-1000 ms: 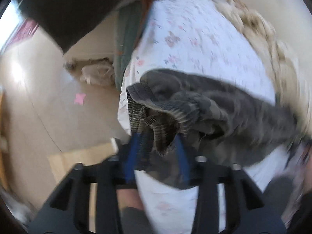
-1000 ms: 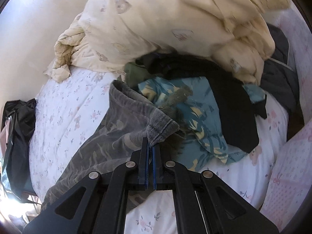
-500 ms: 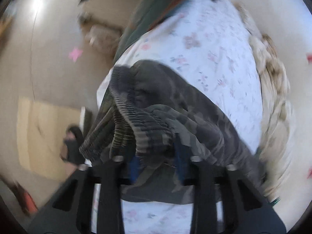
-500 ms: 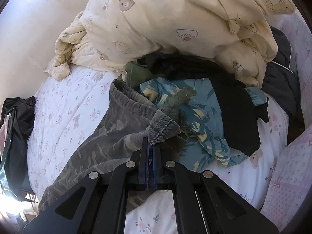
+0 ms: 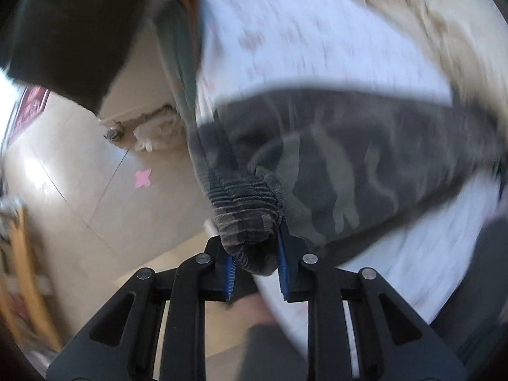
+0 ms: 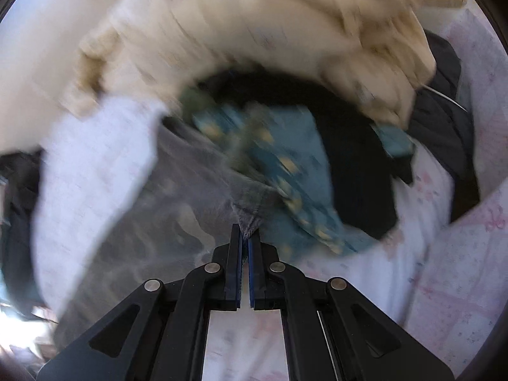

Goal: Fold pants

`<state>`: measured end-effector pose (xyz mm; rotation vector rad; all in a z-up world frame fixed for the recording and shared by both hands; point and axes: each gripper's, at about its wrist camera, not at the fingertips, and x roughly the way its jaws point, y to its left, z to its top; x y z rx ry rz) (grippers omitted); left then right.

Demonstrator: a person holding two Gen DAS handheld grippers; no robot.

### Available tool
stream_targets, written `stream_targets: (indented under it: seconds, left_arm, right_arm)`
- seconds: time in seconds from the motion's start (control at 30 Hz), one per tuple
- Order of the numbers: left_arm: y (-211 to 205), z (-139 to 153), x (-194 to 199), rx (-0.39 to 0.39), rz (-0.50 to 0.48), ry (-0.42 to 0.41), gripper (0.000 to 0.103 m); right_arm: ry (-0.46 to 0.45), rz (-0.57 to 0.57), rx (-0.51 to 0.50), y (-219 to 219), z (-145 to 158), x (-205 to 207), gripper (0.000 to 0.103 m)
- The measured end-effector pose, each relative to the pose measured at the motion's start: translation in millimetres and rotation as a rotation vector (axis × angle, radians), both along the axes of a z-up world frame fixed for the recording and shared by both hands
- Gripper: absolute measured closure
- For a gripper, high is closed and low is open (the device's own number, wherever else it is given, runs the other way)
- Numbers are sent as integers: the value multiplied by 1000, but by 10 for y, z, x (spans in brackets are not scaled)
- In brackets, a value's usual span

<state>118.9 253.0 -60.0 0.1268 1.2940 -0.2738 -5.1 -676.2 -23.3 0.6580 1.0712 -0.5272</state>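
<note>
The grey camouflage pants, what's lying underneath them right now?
Under the grey camouflage pants shows a white floral bedsheet; toward the far end, a teal patterned garment. Anything directly beneath the fabric is covered.

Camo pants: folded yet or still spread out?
Not folded. The camo pants lie stretched across the bedsheet, one ribbed cuff bunched between the left gripper fingers, another edge pinched in the right gripper.

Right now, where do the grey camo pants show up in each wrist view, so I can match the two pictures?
Left wrist: the grey camo pants stretch from centre to right edge, ribbed end bunched in the left gripper.
Right wrist: pants fill lower left, a corner pinched in the right gripper.
Shared landmark: the white floral sheet under them.
</note>
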Motion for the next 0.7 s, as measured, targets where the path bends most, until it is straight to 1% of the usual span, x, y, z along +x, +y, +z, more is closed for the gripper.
stream_targets:
  seconds: [0.03, 0.07, 0.1, 0.13, 0.17, 0.23, 0.27, 0.3, 0.33, 0.37, 0.4, 0.43, 0.47, 0.5, 0.53, 0.63, 0.67, 0.7]
  left_arm:
    - [-36, -121, -37, 46, -44, 17, 85]
    - [-67, -269, -41, 74, -71, 59, 84]
    - [-79, -391, -23, 81, -69, 105, 83]
    - [-92, -455, -14, 89, -65, 131, 83]
    - [-107, -492, -14, 98, -66, 142, 83]
    - [-138, -481, -25, 125, -91, 140, 79]
    - [-124, -470, -23, 130, -93, 156, 69]
    - [-80, -447, -22, 149, -77, 168, 51]
    - [-21, -396, -28, 163, -56, 165, 45]
    - [39, -321, -45, 157, -47, 156, 41]
    - [86, -255, -73, 146, -44, 139, 41]
    - [150, -168, -94, 138, -32, 115, 41]
    - [249, -46, -110, 130, -1, 83, 41]
    - [358, 75, -123, 102, 47, 54, 41]
    - [428, 162, -145, 66, 89, 36, 41]
    - [688, 446, -151, -68, 295, -1, 41]
    - [721, 489, -143, -126, 343, -4, 41]
    - [650, 527, -140, -180, 362, -2, 41]
  right_arm:
    - [53, -4, -10, -8, -116, 17, 102]
    - [85, -15, -10, -20, -202, 33, 102]
    - [101, -21, -3, -24, -264, 58, 101]
    - [114, -12, 9, -16, -323, 102, 97]
    - [148, 3, 3, 3, -368, 153, 96]
    - [197, 9, -20, 24, -371, 200, 89]
    - [211, 4, -30, 25, -337, 205, 87]
    - [214, -1, -46, 36, -291, 203, 84]
    - [213, -4, -76, 71, -208, 204, 83]
    - [210, -1, -107, 120, -129, 209, 82]
    - [207, 1, -141, 187, -54, 214, 78]
    - [198, 9, -189, 294, 41, 213, 72]
    - [183, 18, -216, 394, 118, 214, 68]
    - [153, 28, -238, 509, 200, 193, 54]
    - [116, 48, -262, 677, 290, 172, 45]
    - [44, 119, -295, 1128, 479, 214, 45]
    - [20, 146, -294, 1267, 543, 217, 44]
    - [-9, 176, -289, 1418, 596, 237, 45]
